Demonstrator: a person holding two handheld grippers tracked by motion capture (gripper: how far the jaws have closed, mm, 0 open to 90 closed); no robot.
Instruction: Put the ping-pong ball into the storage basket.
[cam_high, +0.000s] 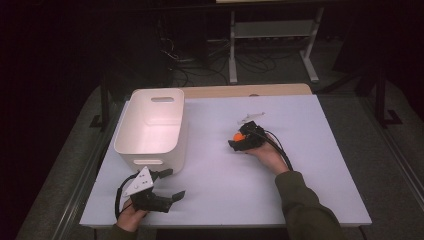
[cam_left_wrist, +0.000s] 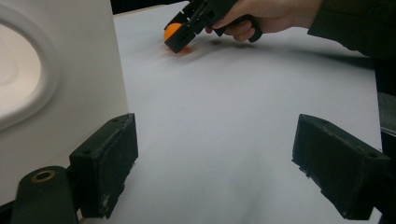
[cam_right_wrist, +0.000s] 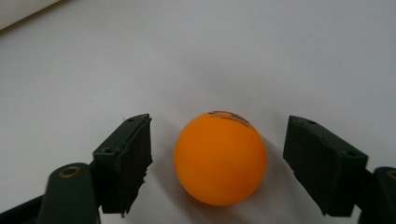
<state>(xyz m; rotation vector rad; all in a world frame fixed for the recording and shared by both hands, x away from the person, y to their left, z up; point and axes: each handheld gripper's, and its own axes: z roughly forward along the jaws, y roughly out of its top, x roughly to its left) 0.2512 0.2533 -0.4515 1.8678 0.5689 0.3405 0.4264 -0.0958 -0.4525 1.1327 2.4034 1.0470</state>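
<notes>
My right gripper (cam_right_wrist: 218, 161) sits low over the orange ball (cam_right_wrist: 220, 157), its jaws standing on either side of the ball with a gap left on each flank, so the pads are not pressing on it yet; nothing is held. The ball rests on the white tabletop (cam_high: 300, 165), well to the right of the white bin (cam_high: 152, 127) and near the middle of the surface. Just beyond the ball lies a small pale object (cam_high: 250, 117), too small to tell what it is. Bare table runs from the ball toward the bin's near wall, and more bare surface stretches from the ball out to the right edge. My left gripper (cam_high: 167, 186) hovers at the bin's near corner, close to the table's front edge, jaws spread wide and empty, with the bin wall (cam_left_wrist: 60, 93) just beside one jaw.
</notes>
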